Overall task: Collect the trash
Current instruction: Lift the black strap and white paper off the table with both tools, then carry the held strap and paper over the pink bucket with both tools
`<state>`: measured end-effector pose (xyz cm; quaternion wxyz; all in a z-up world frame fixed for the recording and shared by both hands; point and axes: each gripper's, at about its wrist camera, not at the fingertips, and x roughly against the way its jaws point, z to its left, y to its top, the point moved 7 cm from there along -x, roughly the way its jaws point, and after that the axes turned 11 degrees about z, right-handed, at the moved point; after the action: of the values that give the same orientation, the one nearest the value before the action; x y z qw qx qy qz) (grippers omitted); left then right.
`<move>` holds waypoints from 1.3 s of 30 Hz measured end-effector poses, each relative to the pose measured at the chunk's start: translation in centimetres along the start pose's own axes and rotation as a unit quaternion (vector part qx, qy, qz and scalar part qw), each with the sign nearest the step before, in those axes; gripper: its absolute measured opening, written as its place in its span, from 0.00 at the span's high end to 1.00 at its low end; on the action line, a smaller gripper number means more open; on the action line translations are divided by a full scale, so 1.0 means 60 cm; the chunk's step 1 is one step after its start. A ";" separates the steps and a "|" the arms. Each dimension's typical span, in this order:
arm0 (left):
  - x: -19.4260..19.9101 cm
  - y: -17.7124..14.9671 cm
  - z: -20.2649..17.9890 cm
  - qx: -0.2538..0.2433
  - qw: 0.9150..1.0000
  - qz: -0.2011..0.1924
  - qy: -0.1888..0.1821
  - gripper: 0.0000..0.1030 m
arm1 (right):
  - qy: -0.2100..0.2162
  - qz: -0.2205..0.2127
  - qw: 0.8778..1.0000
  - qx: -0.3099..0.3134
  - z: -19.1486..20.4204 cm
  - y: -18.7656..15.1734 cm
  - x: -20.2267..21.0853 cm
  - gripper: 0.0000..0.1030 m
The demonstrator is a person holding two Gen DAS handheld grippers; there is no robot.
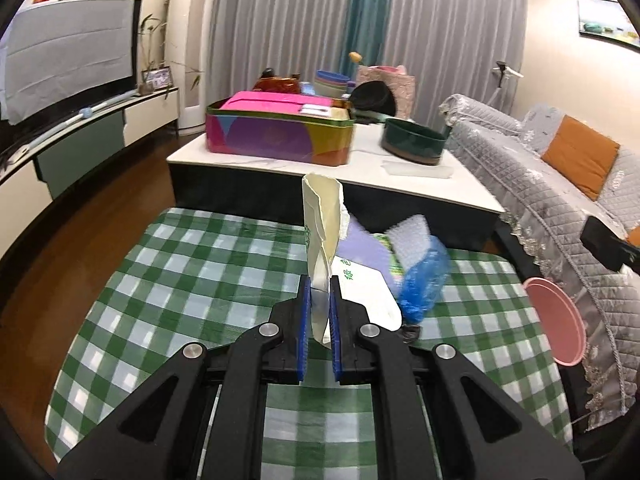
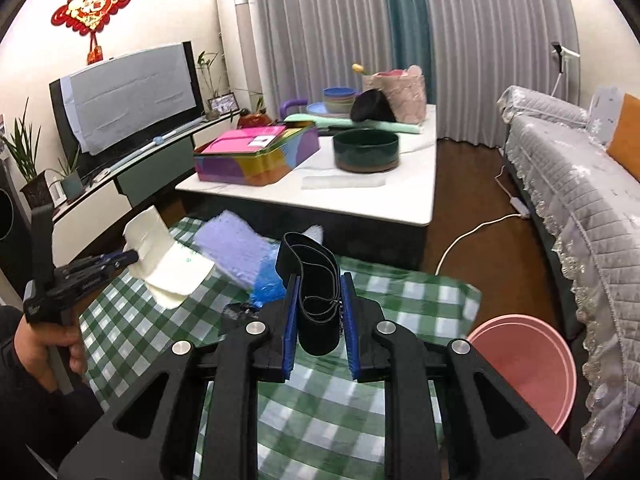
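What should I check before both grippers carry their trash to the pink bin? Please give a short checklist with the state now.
1. Left gripper shut on the cream paper bag: ok.
2. Right gripper shut on the black strap: ok.
3. Pink bin open and within view at the right: ok.
4. Bag free of the pile behind it: cannot tell.
5. Bin empty enough: ok, its visible inside looks bare.
6. Trash left on the checked cloth: not ok, the pile remains.

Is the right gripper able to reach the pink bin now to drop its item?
Probably yes. The right gripper, shut on the black strap, has the open pink bin close on its right, with nothing between them.
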<state>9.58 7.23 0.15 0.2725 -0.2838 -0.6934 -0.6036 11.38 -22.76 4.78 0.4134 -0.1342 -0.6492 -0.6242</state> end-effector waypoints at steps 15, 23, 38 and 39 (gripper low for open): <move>-0.012 -0.012 -0.134 -0.064 0.997 -0.007 -0.048 0.92 | -0.036 -0.025 0.998 -0.045 -0.105 -0.043 -0.001 0.80; -0.033 -0.009 -0.196 -0.085 0.994 -0.003 -0.068 0.92 | -0.066 -0.037 0.995 -0.065 -0.162 -0.052 0.016 0.80; -0.051 -0.015 -0.284 -0.121 0.988 0.000 -0.097 0.92 | -0.116 -0.043 0.985 -0.119 -0.260 -0.074 0.045 0.80; -0.053 -0.018 -0.290 -0.125 0.987 0.001 -0.097 0.92 | -0.120 -0.044 0.984 -0.122 -0.265 -0.074 0.047 0.80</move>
<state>11.63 -10.37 -0.75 0.1667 -0.3736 -0.6354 -0.6549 12.41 -39.19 1.73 0.2850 -0.2293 -0.6184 -0.6955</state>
